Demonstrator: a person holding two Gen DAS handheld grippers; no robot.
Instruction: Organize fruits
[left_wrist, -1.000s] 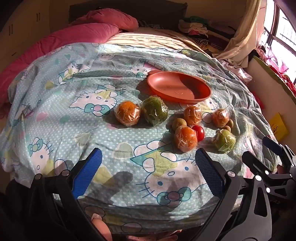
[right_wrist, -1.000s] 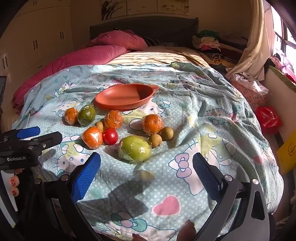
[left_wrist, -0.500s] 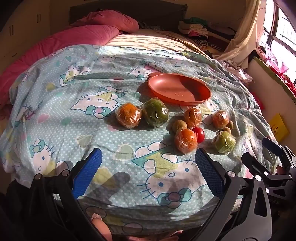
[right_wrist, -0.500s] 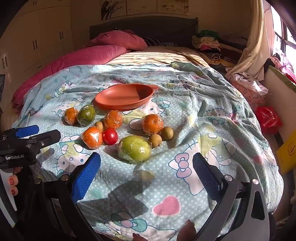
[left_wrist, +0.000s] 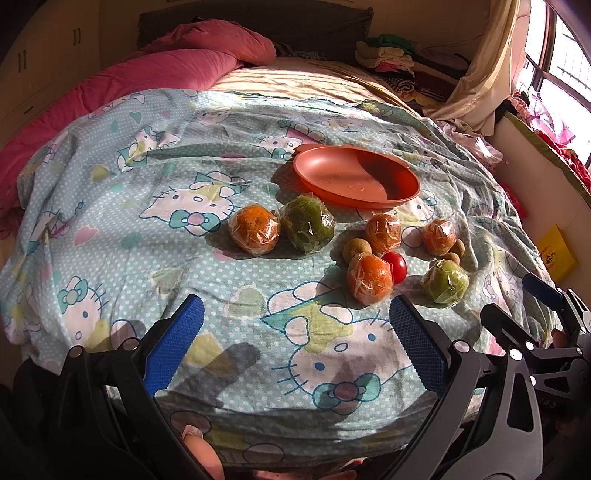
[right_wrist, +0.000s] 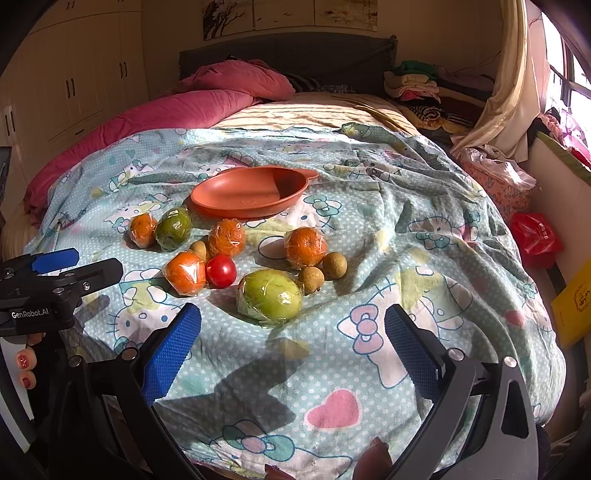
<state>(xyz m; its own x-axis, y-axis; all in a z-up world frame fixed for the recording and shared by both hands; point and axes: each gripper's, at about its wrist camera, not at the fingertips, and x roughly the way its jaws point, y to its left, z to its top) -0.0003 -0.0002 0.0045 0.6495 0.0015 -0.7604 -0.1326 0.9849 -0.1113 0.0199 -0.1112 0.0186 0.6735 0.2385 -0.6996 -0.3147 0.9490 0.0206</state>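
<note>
Fruit (right_wrist: 269, 293) (most pieces wrapped in film) lies scattered on the bed's blanket (right_wrist: 406, 258) just in front of the orange plate (right_wrist: 251, 192). Left claw (left_wrist: 295, 354) and right claw (right_wrist: 291, 350) both gape wide, holding nothing, nearer than the plate.

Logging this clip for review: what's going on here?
A person holds a gripper in each hand over a bed. The left gripper and right gripper are both open and empty. Wrapped fruits, such as an orange and a tomato, lie on the blanket; none is on the plate yet.
</note>
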